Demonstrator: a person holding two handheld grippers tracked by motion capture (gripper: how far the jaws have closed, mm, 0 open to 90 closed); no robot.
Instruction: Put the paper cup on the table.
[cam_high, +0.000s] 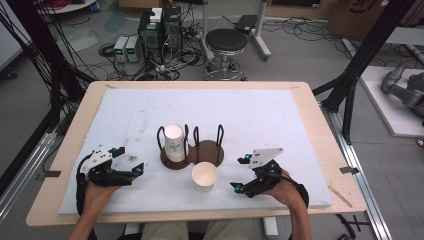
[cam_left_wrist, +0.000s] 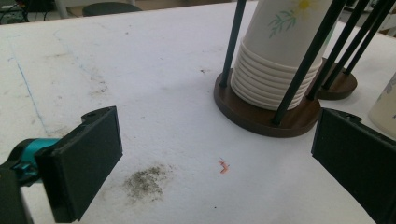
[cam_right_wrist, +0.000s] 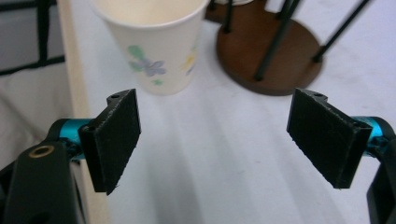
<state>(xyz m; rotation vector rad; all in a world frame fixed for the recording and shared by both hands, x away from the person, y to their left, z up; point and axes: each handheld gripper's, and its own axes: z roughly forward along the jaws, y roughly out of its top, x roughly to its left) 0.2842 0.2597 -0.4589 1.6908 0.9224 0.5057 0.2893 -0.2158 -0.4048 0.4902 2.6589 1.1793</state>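
A stack of upturned flowered paper cups (cam_high: 174, 142) (cam_left_wrist: 275, 51) stands in the left bay of a brown two-bay holder (cam_high: 216, 156) (cam_left_wrist: 261, 116) with black wire posts. The holder's right bay (cam_right_wrist: 271, 60) has no cups in it. One paper cup (cam_high: 204, 176) (cam_right_wrist: 154, 42) stands upright on the mat in front of the holder. My right gripper (cam_high: 239, 174) (cam_right_wrist: 215, 135) is open, just right of that cup and pointing at it, with nothing between its jaws. My left gripper (cam_high: 131, 160) (cam_left_wrist: 217, 158) is open to the left of the holder, over bare mat.
A white foam mat (cam_high: 280, 115) covers the wooden table (cam_high: 310, 95). A dark smudge (cam_left_wrist: 144, 182) and a small red scrap (cam_left_wrist: 224, 165) lie on the mat ahead of the left gripper. Beyond the table are a stool (cam_high: 226, 42), electronics boxes and cables on the floor.
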